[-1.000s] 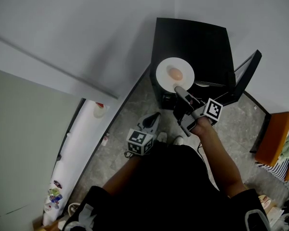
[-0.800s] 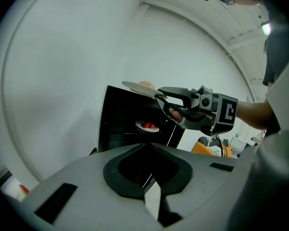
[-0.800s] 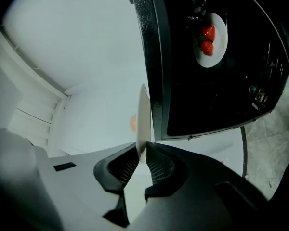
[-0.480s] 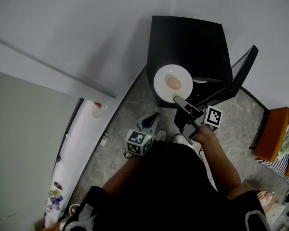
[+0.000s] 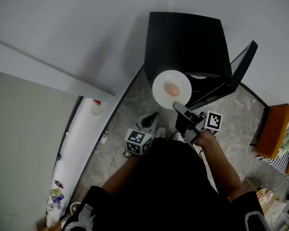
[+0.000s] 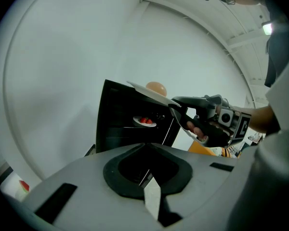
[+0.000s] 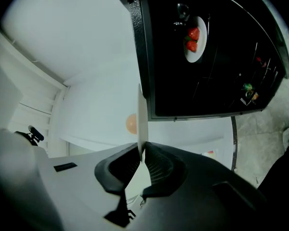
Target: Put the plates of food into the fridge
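The right gripper (image 7: pixel 142 150) pinches the near rim of a white plate (image 7: pixel 142 114); its jaws are closing, narrow, with the thin rim between the pads; the plate sticks out far from the gripper, up in the air; a round orange bit of food (image 5: pixel 172 89) sits in the middle of it; I cannot tell what the food is.

The plate hangs just in front of the black fridge (image 5: pixel 185 37), at its near left corner, not inside yet; the fridge stands on the floor (image 5: pixel 130 114) by the wall; its door (image 5: pixel 233 73) is swung open to the right; inside, on a shelf, a second plate with red strawberries (image 7: pixel 196 40) is already in place.

The left gripper (image 5: pixel 151 121) hangs low on the left, near the person; its jaws look pressed together and hold nothing.

So I think one plate is done and this one is on its way in; next, the plate needs to go down and far into the open fridge, onto a free bit of shelf; it should stay flat so the round food does not roll off, and it should miss the strawberry plate.
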A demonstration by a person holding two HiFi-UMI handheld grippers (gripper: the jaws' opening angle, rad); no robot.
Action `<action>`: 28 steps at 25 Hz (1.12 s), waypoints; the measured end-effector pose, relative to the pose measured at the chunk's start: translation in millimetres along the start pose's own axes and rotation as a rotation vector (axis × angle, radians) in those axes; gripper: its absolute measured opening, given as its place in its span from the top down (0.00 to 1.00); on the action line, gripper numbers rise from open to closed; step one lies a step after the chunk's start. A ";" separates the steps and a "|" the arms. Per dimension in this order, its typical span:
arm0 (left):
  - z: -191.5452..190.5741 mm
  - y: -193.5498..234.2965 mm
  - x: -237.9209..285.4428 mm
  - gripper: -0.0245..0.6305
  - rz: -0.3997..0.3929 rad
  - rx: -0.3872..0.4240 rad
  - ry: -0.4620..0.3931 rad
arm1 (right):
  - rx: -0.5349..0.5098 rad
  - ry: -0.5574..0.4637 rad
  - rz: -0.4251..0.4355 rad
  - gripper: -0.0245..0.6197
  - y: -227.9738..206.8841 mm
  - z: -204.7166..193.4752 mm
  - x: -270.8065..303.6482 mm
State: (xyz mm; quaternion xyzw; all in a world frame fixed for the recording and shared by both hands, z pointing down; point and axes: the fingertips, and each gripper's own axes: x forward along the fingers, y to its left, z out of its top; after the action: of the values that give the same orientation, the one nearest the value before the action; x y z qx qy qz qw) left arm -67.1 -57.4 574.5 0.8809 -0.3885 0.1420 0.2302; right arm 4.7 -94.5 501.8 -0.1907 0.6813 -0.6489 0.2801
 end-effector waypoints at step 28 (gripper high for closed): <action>-1.8 3.5 -11.1 0.93 0.031 -0.001 0.015 | 0.034 -0.021 -0.173 0.89 -108.3 13.8 -27.5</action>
State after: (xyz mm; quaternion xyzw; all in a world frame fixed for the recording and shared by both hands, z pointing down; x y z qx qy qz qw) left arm -77.2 -51.7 572.2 0.8735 -0.4005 0.1517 0.2314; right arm 23.3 -97.3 612.8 -0.2506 0.6482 -0.6801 0.2334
